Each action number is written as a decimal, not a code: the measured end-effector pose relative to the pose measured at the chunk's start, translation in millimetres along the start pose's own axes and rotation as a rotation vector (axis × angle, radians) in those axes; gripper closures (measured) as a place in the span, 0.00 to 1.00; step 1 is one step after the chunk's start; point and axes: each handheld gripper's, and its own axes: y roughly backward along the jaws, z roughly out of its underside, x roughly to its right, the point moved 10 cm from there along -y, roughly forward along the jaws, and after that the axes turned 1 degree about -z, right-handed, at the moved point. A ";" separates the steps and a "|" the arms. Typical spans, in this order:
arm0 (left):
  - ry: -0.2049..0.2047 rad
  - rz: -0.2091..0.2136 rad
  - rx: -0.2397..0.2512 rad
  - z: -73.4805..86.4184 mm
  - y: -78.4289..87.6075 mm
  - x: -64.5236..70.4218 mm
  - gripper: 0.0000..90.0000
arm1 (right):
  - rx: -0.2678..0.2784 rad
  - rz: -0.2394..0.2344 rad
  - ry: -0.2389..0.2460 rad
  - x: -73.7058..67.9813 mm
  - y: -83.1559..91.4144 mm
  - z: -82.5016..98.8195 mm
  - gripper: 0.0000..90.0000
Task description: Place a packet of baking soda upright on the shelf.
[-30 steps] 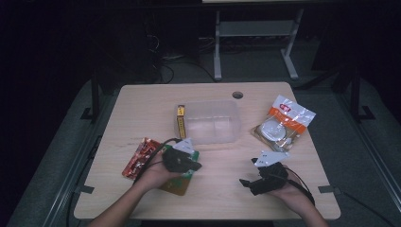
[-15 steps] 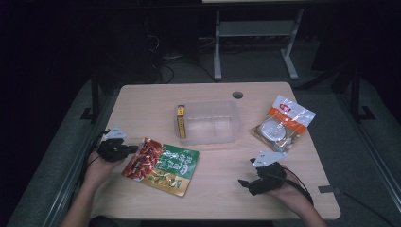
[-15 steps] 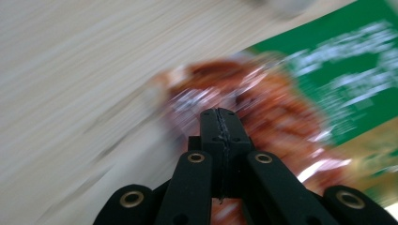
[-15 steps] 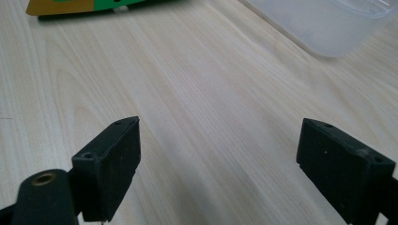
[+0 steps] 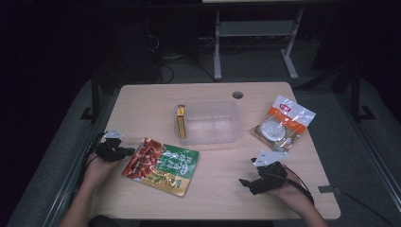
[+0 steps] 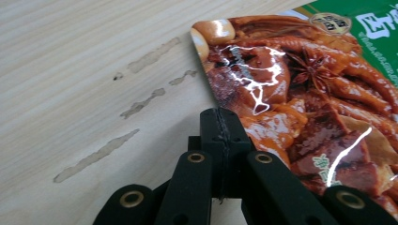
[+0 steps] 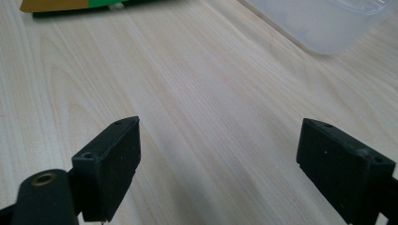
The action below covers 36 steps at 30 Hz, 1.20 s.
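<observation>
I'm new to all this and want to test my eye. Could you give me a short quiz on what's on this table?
1. True or false: the left tool has its jaws wide open.
2. What lies flat right in front of the left tool? A) the red and green food pouch B) a glass bottle C) a metal spoon
3. Fill in: the yellow packet stands inside the clear plastic ____.

Key
1. False: its jaws are shut, with nothing between them, at the pouch's edge. The right tool is the open one.
2. A
3. Box, at its left end.
</observation>
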 end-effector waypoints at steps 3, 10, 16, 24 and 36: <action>0.013 0.011 0.003 -0.1 -0.3 2.8 1.00 | -0.002 0.001 0.002 0.0 0.2 0.0 0.15; 0.006 0.106 0.004 -4.3 -6.0 27.2 1.00 | -0.008 0.001 0.004 -0.5 -0.7 0.5 0.15; -0.040 0.179 -0.015 -9.6 -12.7 59.1 1.00 | -0.008 0.001 0.003 0.1 -0.7 1.0 0.15; -0.104 0.256 -0.041 -11.7 -17.1 97.6 1.00 | -0.010 0.000 0.003 -0.4 -1.1 1.4 0.15; -0.219 0.355 -0.059 -16.2 -24.8 148.2 1.00 | -0.016 -0.005 0.002 -0.9 -1.9 1.8 0.15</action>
